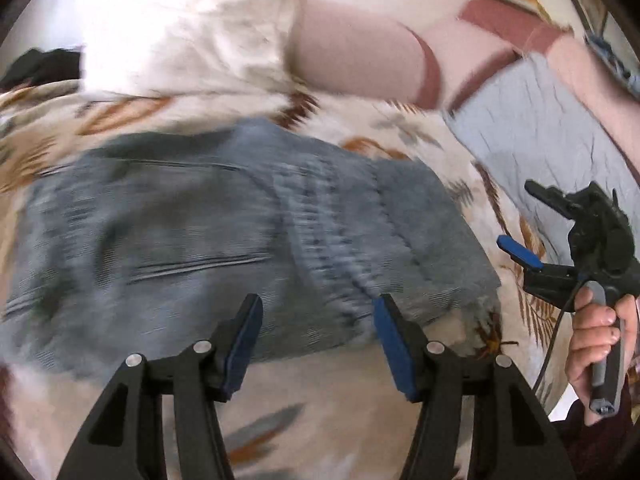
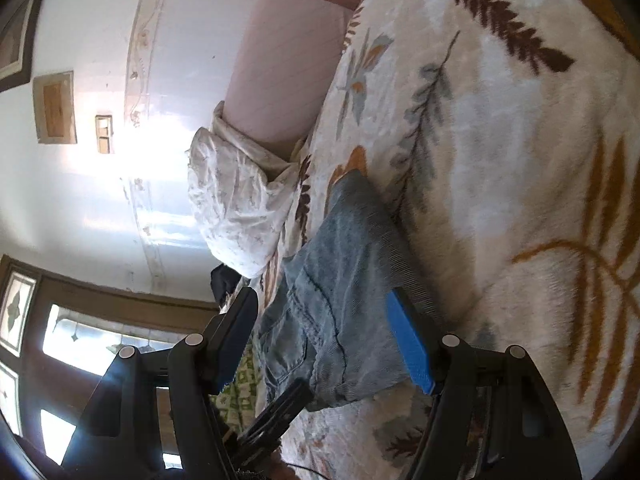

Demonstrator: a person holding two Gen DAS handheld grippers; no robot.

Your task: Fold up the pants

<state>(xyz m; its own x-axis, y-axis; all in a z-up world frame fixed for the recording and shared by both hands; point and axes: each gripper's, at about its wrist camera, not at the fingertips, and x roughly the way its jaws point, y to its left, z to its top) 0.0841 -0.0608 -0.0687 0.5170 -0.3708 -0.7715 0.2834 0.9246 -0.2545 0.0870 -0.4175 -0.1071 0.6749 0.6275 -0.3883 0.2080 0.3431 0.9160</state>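
Two grippers spread, empty: left gripper (image 1: 316,340), right gripper (image 2: 324,344) | jeans (image 1: 240,232) motion-blurred, folded on blanket (image 1: 344,400)

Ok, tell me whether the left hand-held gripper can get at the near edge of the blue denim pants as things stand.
Probably yes. The left hand-held gripper is open, its blue-padded fingers straddling the near edge of the folded blue denim pants on the leaf-patterned blanket. Nothing lies between them; the right hand-held gripper stays off to the side.

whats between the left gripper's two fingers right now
Nothing is gripped: in the left wrist view the open left gripper frames the near edge of the folded jeans, with patterned blanket below.
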